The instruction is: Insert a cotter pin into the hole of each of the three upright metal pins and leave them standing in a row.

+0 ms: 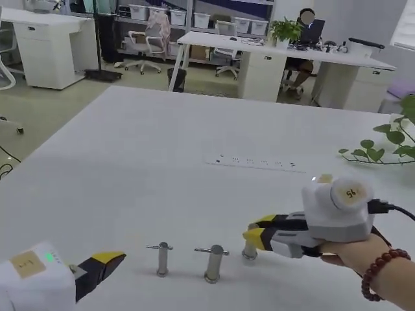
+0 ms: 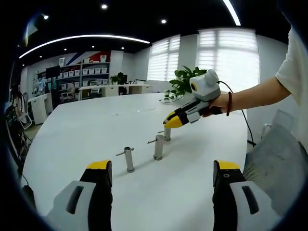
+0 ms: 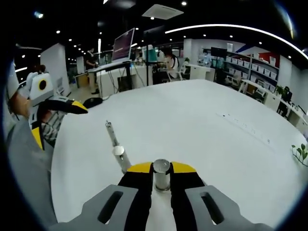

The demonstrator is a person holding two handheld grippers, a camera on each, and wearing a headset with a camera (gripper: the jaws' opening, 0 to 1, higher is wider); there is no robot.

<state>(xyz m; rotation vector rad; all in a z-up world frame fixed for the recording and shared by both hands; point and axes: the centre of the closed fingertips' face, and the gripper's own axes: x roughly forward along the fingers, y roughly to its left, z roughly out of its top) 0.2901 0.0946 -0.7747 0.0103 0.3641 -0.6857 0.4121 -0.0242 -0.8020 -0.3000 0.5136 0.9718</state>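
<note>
Three upright metal pins stand in a row near the table's front edge. The left pin (image 1: 162, 258) (image 2: 129, 159) and the middle pin (image 1: 214, 262) (image 2: 158, 147) each carry a thin cotter pin crosswise near the top. My right gripper (image 1: 257, 234) (image 3: 161, 168) is shut on the right pin (image 1: 249, 252) (image 3: 161, 175), gripping it near its top; I cannot tell if this one has a cotter pin. My left gripper (image 1: 107, 262) (image 2: 162, 173) hangs open, left of the row and short of the pins, with nothing between its jaws.
A white power strip (image 1: 254, 162) lies flat further back on the white table (image 1: 130, 162). A trailing green plant (image 1: 389, 146) reaches in at the right edge. Desks and chairs stand beyond the table.
</note>
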